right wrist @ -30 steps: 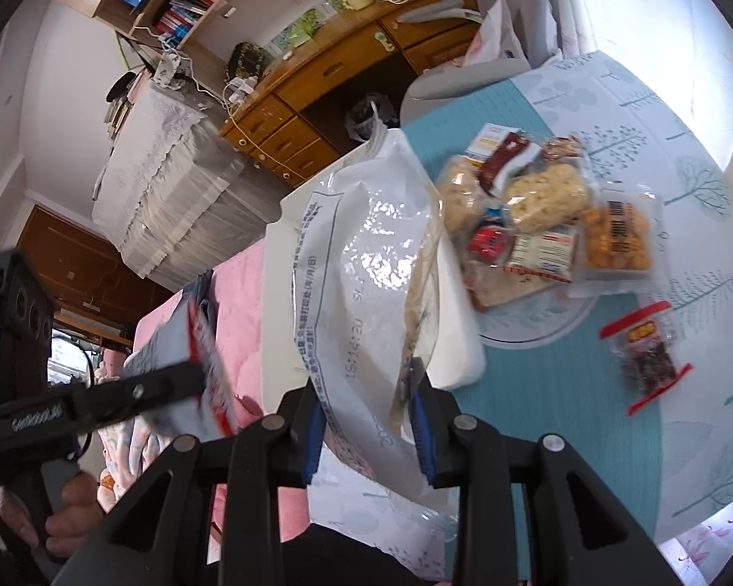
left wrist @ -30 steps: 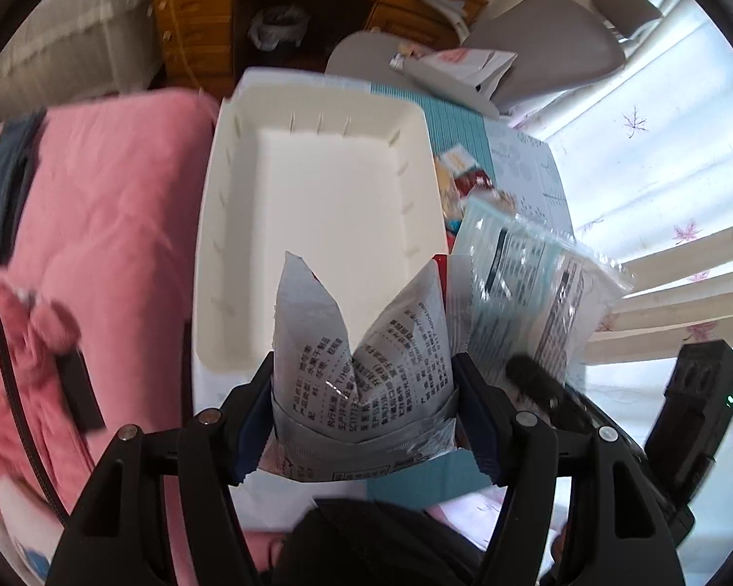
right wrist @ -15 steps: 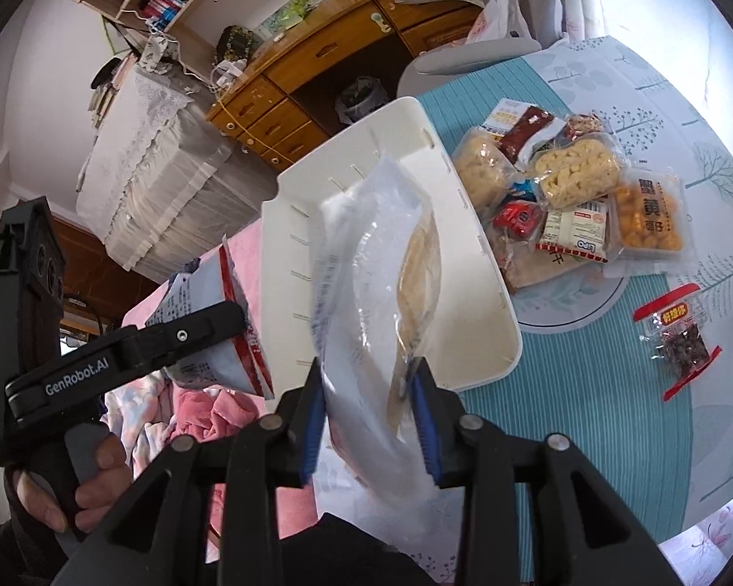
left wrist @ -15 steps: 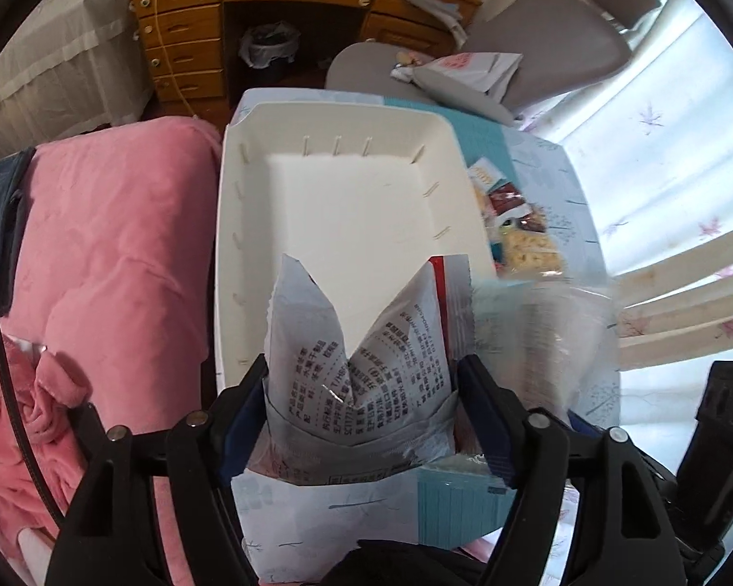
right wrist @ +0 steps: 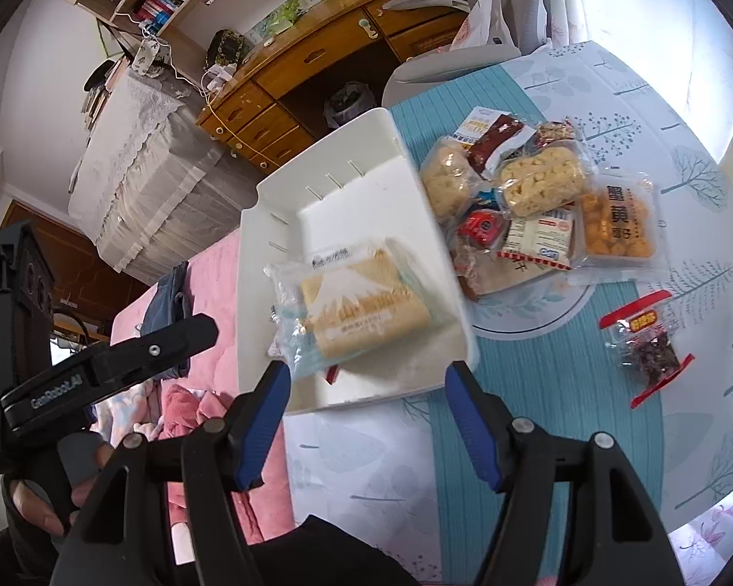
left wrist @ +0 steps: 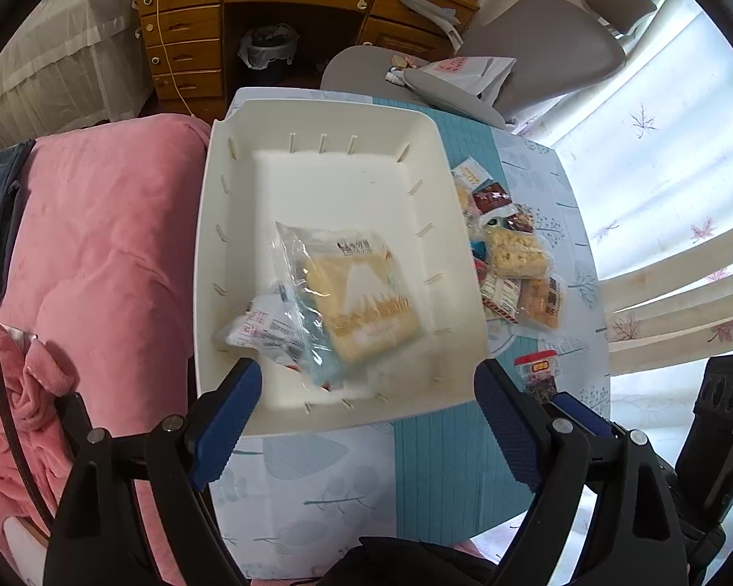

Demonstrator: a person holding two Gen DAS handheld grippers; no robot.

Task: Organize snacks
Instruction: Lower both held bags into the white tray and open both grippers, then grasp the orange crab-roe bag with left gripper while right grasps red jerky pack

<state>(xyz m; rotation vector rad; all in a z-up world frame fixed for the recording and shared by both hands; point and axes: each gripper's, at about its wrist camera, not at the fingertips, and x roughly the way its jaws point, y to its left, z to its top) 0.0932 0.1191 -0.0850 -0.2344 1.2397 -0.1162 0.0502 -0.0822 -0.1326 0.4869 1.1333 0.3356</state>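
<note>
1. The round table (right wrist: 635, 112) wears a pale cloth printed with trees; a teal runner (right wrist: 552, 405) crosses it.
2. The white bin (left wrist: 215, 224) sits at its edge on the runner; beside it a plate (right wrist: 537, 312) heaped with snack packets (right wrist: 542, 185).
3. A small red-edged packet (right wrist: 647, 346) lies apart on the runner.

Two packets (left wrist: 352, 303) lie overlapping in the bin (left wrist: 327, 156) on the table (right wrist: 586, 439); snack pile (right wrist: 537, 205) just right of bin; small bag (right wrist: 647, 346) nearer, apart.

Both views are brightly lit by daylight from the curtained window (left wrist: 659, 156), which is overexposed. Edges are bent and vignetted by fisheye distortion; slight blur is seen.
</note>
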